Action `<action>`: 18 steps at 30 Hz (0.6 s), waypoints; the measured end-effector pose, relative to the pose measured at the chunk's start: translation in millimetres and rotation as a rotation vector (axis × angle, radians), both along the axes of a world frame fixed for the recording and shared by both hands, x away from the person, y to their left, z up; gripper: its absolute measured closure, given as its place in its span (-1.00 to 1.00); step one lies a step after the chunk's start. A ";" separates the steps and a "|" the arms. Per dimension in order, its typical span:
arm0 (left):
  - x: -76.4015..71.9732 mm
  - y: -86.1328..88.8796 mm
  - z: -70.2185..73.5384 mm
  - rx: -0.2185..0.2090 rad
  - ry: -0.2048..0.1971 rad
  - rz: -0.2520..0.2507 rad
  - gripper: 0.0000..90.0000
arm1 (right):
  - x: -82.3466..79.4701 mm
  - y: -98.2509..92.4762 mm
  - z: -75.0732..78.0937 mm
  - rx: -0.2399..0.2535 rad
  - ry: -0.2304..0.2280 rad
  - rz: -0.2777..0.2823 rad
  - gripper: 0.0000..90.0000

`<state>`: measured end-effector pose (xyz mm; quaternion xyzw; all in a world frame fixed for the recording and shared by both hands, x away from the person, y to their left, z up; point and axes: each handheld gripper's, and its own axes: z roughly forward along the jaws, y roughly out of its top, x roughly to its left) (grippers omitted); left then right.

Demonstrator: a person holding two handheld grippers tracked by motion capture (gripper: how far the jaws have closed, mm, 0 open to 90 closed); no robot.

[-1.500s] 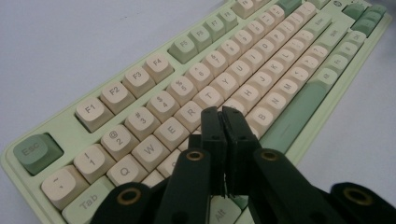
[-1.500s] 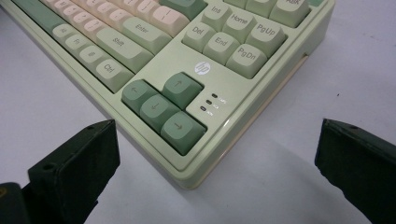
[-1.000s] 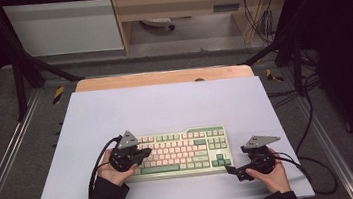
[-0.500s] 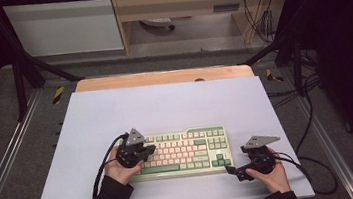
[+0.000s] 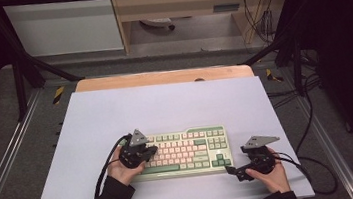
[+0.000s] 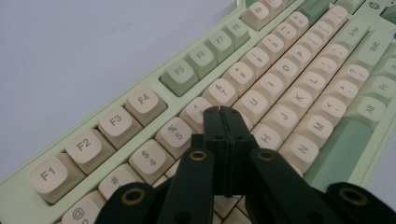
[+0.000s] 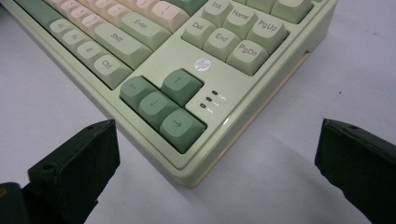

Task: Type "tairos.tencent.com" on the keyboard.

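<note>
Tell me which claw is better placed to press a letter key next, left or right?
Left. The left claw is shut, its tip over the keyboard's letter keys. The right claw is open beside the arrow-key corner.

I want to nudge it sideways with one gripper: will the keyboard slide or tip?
The keyboard looks rigid, low and flat on the white table, so tipping seems unlikely. Pushed at one corner, it would probably pivot. Its keys likely give before the case moves.

Lab test bench, black frame (image 5: pixel 20 72), loose cables (image 5: pixel 256 20), white mat (image 5: pixel 165 106)
</note>
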<state>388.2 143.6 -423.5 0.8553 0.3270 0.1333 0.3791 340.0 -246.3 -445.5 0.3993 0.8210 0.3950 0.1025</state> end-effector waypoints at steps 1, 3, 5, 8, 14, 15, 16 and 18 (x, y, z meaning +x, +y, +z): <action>0.0 -0.1 -0.3 0.000 -0.001 -0.001 0.99 | 0.0 -0.1 0.1 -0.001 0.001 0.002 -0.99; 0.1 -0.2 -1.0 0.001 0.000 -0.001 0.99 | 0.0 0.0 0.0 0.000 0.000 0.000 -0.99; 0.6 -0.6 -3.2 0.007 0.000 -0.004 0.99 | 0.0 -0.1 0.1 -0.001 0.002 0.001 -0.99; 0.2 -0.5 -3.2 0.001 -0.003 -0.003 0.99 | 0.1 -0.1 -0.1 -0.004 0.001 0.004 -0.99; -2.9 1.3 1.7 -0.013 -0.008 -0.010 0.99 | 0.1 -0.1 -0.4 -0.004 -0.002 0.004 -0.99; -3.5 2.0 2.6 -0.016 -0.009 -0.011 0.99 | 0.0 -0.1 -0.1 -0.003 0.002 0.003 -0.99; -4.1 2.7 3.4 -0.017 -0.010 -0.011 0.99 | 0.0 -0.2 0.0 -0.003 0.002 0.003 -0.99; -5.5 3.8 4.9 -0.017 -0.010 -0.014 0.99 | -0.1 0.2 -0.4 -0.002 0.001 0.003 -0.99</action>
